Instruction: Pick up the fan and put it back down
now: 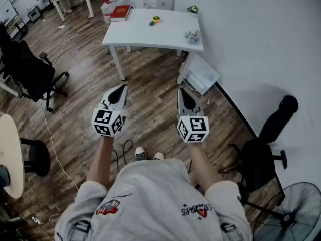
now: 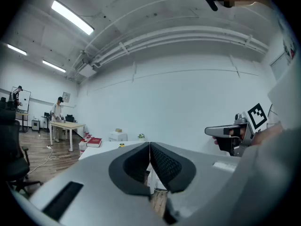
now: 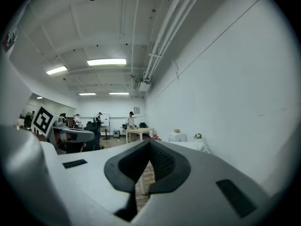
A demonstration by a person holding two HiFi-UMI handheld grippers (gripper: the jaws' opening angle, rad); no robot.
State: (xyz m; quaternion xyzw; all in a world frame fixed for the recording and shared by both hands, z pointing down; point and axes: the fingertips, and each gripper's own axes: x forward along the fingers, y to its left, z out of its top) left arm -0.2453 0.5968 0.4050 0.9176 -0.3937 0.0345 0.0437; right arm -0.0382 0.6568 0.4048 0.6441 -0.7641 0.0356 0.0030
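Note:
The fan (image 1: 297, 214) is a black floor fan with a round wire cage, standing at the bottom right of the head view, behind and to the right of me; neither gripper view shows it. My left gripper (image 1: 121, 89) (image 2: 149, 147) is held out level over the wooden floor, jaws shut with nothing between them. My right gripper (image 1: 184, 92) (image 3: 149, 145) is beside it, also shut and empty. Each gripper shows at the edge of the other's view: the right gripper (image 2: 225, 132) in the left one, the left gripper (image 3: 70, 134) in the right one. Both are far from the fan.
A white table (image 1: 145, 36) stands ahead with a red book (image 1: 120, 12), a yellow tape roll (image 1: 154, 20) and small plants. A white box (image 1: 203, 77) lies by its leg. Black office chairs (image 1: 30, 74) (image 1: 261, 154) flank me. Cables run over the floor; a white wall is at the right.

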